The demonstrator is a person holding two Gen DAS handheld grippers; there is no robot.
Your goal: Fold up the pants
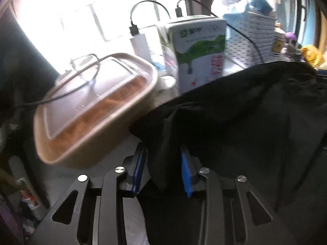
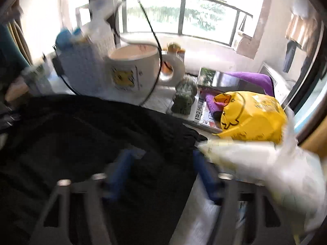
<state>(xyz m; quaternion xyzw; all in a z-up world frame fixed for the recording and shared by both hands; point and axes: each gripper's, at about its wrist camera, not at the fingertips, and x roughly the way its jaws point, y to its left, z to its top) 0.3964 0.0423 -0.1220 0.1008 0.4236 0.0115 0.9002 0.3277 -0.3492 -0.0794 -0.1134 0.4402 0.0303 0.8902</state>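
Pants (image 1: 235,112) are lying bunched ahead of both grippers, left gripper (image 1: 163,163) sitting spread with a fabric fold hanging between its blue pads, right gripper (image 2: 163,171) blurred, spread around cloth, grip unclear.

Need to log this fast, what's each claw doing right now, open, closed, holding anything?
Left claw: open, black pants fabric hanging between its pads, not clamped.
Right claw: open, the pants draped between its fingers; too blurred to confirm any grip.
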